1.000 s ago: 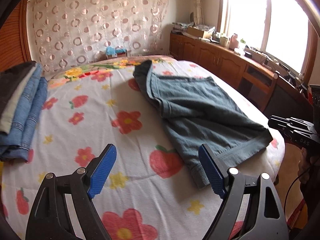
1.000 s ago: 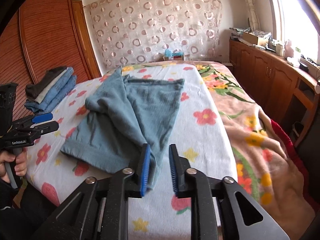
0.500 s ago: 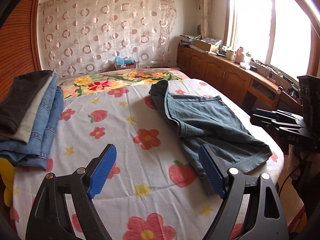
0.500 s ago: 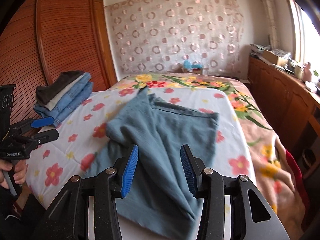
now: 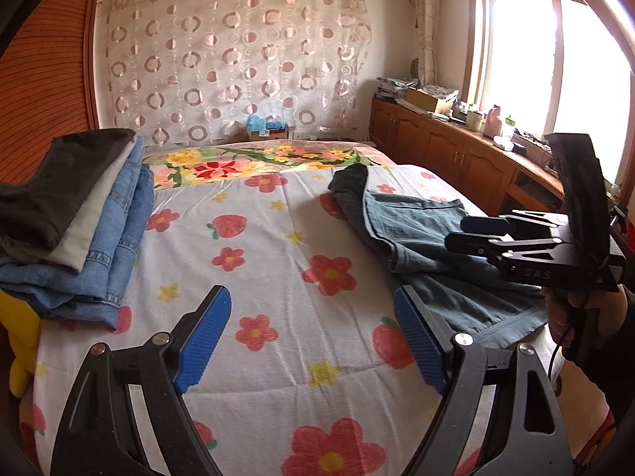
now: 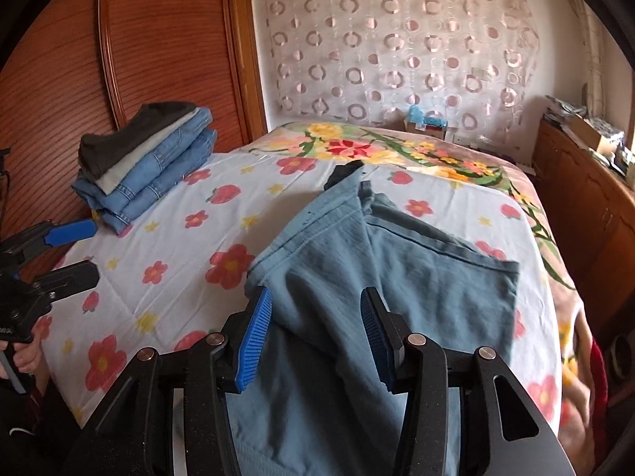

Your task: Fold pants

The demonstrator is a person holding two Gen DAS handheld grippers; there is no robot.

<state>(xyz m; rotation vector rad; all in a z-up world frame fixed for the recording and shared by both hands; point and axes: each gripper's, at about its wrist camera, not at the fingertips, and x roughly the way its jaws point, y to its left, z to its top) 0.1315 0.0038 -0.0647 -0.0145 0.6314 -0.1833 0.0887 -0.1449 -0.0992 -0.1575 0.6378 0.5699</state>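
Blue-grey pants (image 6: 397, 277) lie loosely folded on the flowered bed sheet (image 5: 258, 277), a dark end toward the headboard. My right gripper (image 6: 315, 305) hovers just above their near part. Its jaws are opening and the blue pads press on nothing; the cloth lies beneath them. In the left wrist view the pants (image 5: 420, 234) lie to the right, with the right gripper (image 5: 456, 231) above them, held by a hand. My left gripper (image 5: 311, 309) stands wide open over bare sheet, left of the pants and holding nothing. The right wrist view shows the left gripper (image 6: 94, 250) at the far left edge.
A stack of folded jeans and dark clothes (image 5: 79, 238) sits at the bed's left side by a wooden wardrobe (image 6: 79, 79). A low wooden cabinet (image 5: 456, 158) with clutter runs under the window on the right. Something yellow (image 5: 20, 329) pokes out beside the bed.
The right gripper's jaws have spread from nearly shut and it has swung left, over the pants. The left gripper has shifted a little and stayed wide open; the right gripper now looms nearer in its view.
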